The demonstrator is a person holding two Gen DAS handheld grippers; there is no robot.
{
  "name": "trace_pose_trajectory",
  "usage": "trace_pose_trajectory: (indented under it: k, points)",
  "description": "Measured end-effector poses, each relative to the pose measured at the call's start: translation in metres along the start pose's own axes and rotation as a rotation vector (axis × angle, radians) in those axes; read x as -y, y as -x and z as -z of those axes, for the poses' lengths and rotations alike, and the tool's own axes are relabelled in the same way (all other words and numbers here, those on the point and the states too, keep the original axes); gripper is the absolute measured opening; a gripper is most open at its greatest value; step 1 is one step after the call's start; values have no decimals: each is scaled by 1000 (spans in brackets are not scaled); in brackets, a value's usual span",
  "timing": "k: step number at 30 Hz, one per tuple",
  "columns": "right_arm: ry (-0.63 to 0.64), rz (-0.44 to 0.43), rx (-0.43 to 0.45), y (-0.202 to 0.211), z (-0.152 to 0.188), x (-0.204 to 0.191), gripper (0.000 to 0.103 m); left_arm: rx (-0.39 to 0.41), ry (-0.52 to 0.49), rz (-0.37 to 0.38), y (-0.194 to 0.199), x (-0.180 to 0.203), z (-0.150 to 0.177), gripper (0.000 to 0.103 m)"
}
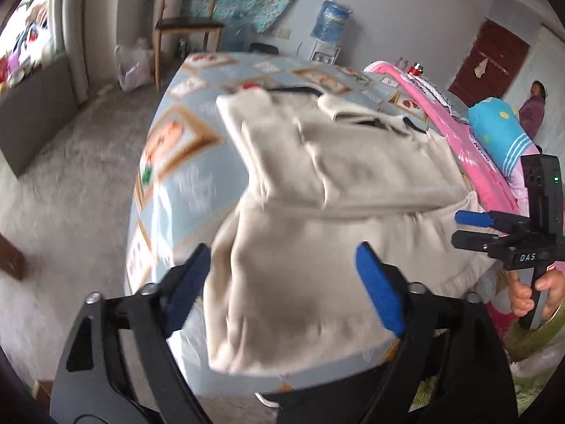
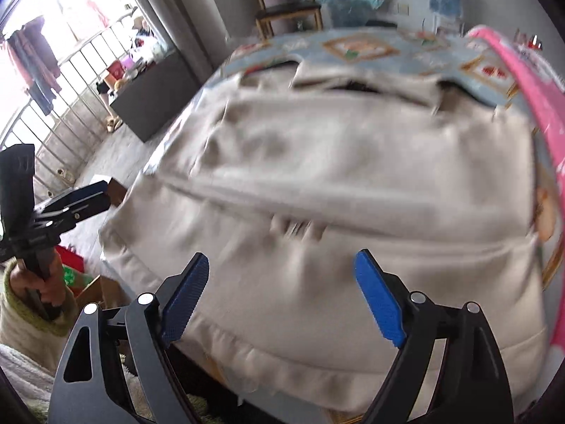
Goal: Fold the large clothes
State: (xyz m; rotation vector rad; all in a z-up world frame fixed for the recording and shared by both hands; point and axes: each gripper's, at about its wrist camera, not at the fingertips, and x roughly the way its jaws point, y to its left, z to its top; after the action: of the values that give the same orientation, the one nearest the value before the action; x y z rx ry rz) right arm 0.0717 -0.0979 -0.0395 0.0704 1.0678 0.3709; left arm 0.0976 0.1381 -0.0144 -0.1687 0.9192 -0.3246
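The left gripper [image 1: 282, 282] hangs above the near edge of the bed [image 1: 183, 183], its blue pads spread wide with nothing pinched between them; the cream garment [image 1: 317, 212] lies below and behind the gap, loose from both pads. The right gripper [image 2: 282, 289] is likewise released, its blue pads apart above the near hem of the same garment [image 2: 317, 194], gripping no cloth. In the left wrist view the right gripper [image 1: 473, 228] shows at the right edge of the bed, held by a hand [image 1: 529, 293]; in the right wrist view the left gripper [image 2: 88, 198] shows off the left edge, held by a hand [image 2: 39, 282] in a cream and green sleeve [image 2: 21, 318].

The garment is spread flat on the blue patterned bed cover [image 2: 353, 46], reaching from the near edge almost to the middle, with its hem toward the cameras. An upper layer is folded down across it, leaving a crosswise ridge about halfway up. Its collar end, with a dark lining showing, points to the far edge. Both views are smeared with motion blur.

Along the right edge of the bed lies a pink blanket [image 1: 455, 130], with a blue pillow [image 1: 501, 130] beyond it. Past the far edge stand a wooden chair [image 1: 187, 21] and a water bottle [image 1: 332, 21] against the wall.
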Motion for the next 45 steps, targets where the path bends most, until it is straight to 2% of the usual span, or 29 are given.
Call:
trace_pose_trajectory:
  k: [3,5,7,11,15,17,21,22,24,27,30,31,33,36,38,43,45]
  points:
    - [-2,10,-23,-9,4,-1,83,-10,3,-9,-8,-1,8,64]
    - [-10,18,-35,-14,6,1,82,-28,5,-32,-16,-3,9,52]
    - [-19,20,-41,-17,6,3,82,-52,14,-26,-25,-7,9,45]
    - [-41,16,-40,-20,6,8,83,-80,33,-17,-38,-16,4,39]
    - [-48,16,-31,-22,5,9,83,-90,56,29,-45,-23,-6,39]
    - [-49,16,-29,-22,4,9,83,-87,74,86,-46,-27,-10,30]
    - [-56,9,-27,-22,4,10,82,-57,106,238,-39,-34,-12,29]
    - [-56,8,-25,-22,4,10,83,-73,105,253,-42,-36,-12,29]
    - [-55,8,-24,-22,4,11,83,-117,105,200,-51,-38,-13,29]
    - [-52,11,-21,-22,5,10,83,-120,141,237,-57,-42,-16,29]
    - [-56,10,-18,-22,5,11,83,-86,127,329,-52,-37,-19,29]
    - [-57,9,-16,-22,5,11,83,-80,114,383,-49,-34,-18,29]
    - [-57,9,-15,-22,5,11,83,-92,82,441,-47,-28,-16,31]
    - [-52,11,-13,-23,5,10,83,-134,17,318,-54,-21,-13,31]
    - [-51,13,-11,-23,6,10,83,-146,5,268,-59,-20,-13,30]
    - [-54,11,-9,-23,6,11,83,-116,-28,241,-64,-13,-14,27]
    - [-52,12,-9,-23,6,10,83,-92,-47,306,-56,-12,-11,24]
